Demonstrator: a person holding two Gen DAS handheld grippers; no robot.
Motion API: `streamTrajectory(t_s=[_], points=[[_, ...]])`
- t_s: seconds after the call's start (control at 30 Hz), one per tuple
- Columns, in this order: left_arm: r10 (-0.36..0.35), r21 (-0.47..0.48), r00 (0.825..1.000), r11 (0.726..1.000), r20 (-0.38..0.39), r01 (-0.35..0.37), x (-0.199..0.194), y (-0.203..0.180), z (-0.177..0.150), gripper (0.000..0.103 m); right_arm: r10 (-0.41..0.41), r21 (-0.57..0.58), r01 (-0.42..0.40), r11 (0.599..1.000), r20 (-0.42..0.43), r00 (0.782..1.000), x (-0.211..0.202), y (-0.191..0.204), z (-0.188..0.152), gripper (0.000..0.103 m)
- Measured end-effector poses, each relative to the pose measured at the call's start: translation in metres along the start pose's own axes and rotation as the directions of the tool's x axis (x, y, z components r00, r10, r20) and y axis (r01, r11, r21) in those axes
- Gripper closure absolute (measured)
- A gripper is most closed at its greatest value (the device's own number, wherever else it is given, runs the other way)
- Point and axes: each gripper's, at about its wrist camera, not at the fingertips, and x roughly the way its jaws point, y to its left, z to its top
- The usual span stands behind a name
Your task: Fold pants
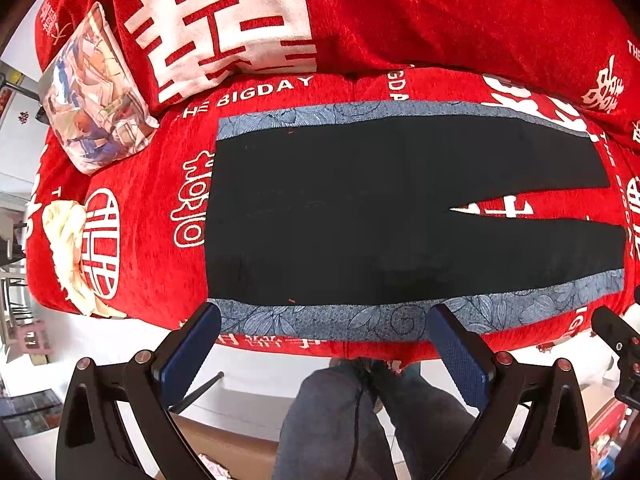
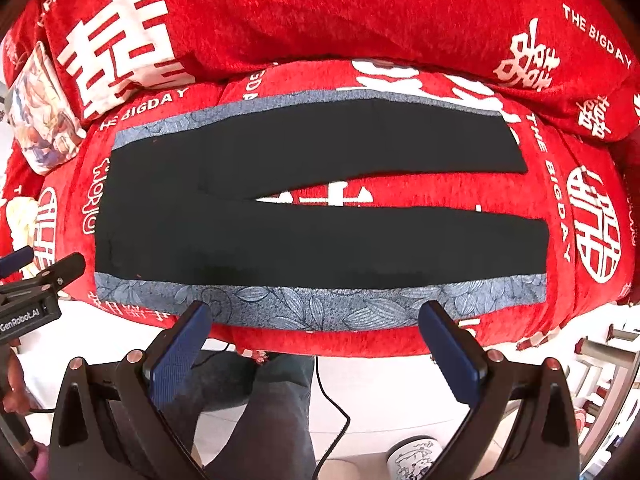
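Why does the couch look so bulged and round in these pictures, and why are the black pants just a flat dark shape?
Left wrist view: the fisheye lens bows the red couch cover outward, and the corners go dark. Right wrist view: same curving; the pants are evenly lit, but the black cloth shows almost no folds or texture, while the blue patterned side stripe stays sharp.

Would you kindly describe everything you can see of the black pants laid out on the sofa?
The pants are black, of a matte fabric, with a blue-grey floral band along each outer side seam. They lie flat and unfolded on the red sofa cover, waist to the left, legs running right with a narrow V-shaped gap between them. The near band runs along the seat's front edge. Neither the left hand-held gripper nor the right hand-held gripper touches them; both are open, just short of the near band.
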Motion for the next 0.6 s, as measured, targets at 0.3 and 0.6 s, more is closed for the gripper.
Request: streamTrajectory(t_s=[0.3,0.6], points=[[-0.013,-0.013,1.000,1.000,0.021,0.013,-0.003,0.009,-0.001,0.000,-0.006,0.013,0.006,1.000,0.009,1.000,-0.004,0.004,0.001,0.000],[-0.032,0.001,0.998,0.999,0.045,0.032,0.009,0.022,-0.007,0.000,-0.037,0.013,0.037,0.999,0.036,0.999,-0.009,0.013,-0.001,0.000]])
